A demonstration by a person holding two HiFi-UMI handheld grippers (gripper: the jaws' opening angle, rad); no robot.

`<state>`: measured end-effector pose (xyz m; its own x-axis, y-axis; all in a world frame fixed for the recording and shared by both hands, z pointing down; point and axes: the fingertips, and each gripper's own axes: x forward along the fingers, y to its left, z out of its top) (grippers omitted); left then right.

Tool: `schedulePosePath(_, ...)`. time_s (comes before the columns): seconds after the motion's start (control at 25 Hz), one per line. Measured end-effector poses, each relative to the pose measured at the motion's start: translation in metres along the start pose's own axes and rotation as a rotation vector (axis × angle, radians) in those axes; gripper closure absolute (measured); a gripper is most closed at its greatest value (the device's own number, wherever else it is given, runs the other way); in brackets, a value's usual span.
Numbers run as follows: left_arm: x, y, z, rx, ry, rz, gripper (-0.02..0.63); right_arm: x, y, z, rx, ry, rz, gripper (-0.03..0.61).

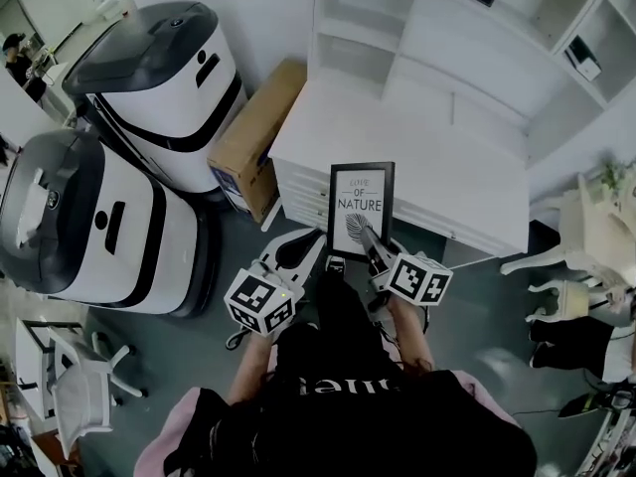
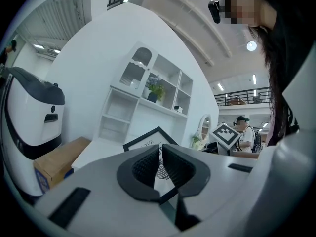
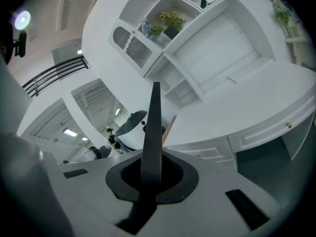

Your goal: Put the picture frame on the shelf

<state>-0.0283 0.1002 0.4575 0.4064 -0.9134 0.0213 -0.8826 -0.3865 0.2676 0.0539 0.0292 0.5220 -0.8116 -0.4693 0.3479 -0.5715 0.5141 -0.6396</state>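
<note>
steadily now, carry the picture frame [image 1: 361,207] in upright, with both grips firm.
your left gripper [image 1: 321,258] is pinched on the frame's lower left corner, and your right gripper [image 1: 370,237] is clamped on its lower right edge, so the frame hangs in the air between them at the front of the white counter [image 1: 427,157] and touches nothing. it's well short of the shelf [image 1: 350,43] behind. i'd move both hands as one so the thin frame doesn't twist or slip in the pads, and i'd lift it clear of the counter edge. aim for an open compartment and set the bottom edge down first — let go only once it stands by itself. your forearms reach forward from your body and converge under the frame, the left gripper about level and the right one tipped slightly down.
</note>
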Motion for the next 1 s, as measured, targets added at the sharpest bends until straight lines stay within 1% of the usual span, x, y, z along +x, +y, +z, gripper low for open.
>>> schedulePosePath(0.16, 0.037, 0.034, 0.008, 0.012, 0.014, 0.021, 0.584, 0.039, -0.020, 0.033, 0.032, 0.001, 0.017, 0.526)
schedulePosePath(0.32, 0.085, 0.067, 0.031, 0.019, 0.003, 0.042, 0.584, 0.070, -0.038, 0.083, 0.018, -0.005, 0.038, 0.526)
schedulePosePath(0.44, 0.124, 0.082, 0.047, 0.030, 0.002, 0.040, 0.584, 0.089, -0.054, 0.120, 0.015, -0.017, 0.052, 0.526)
schedulePosePath(0.6, 0.172, 0.094, 0.057, 0.033, 0.006, 0.032, 0.584, 0.114, -0.080, 0.161, 0.021, -0.022, 0.067, 0.526)
schedulePosePath(0.72, 0.193, 0.108, 0.060, 0.025, 0.011, 0.041, 0.583, 0.134, -0.090, 0.177, 0.025, -0.014, 0.084, 0.526)
schedulePosePath(0.84, 0.206, 0.122, 0.064, 0.004, 0.009, 0.058, 0.584, 0.152, -0.098, 0.185, 0.031, 0.007, 0.099, 0.526)
schedulePosePath(1.0, 0.217, 0.135, 0.063, 0.004, 0.017, 0.096, 0.584, 0.168, -0.104, 0.195, 0.034, 0.030, 0.119, 0.526)
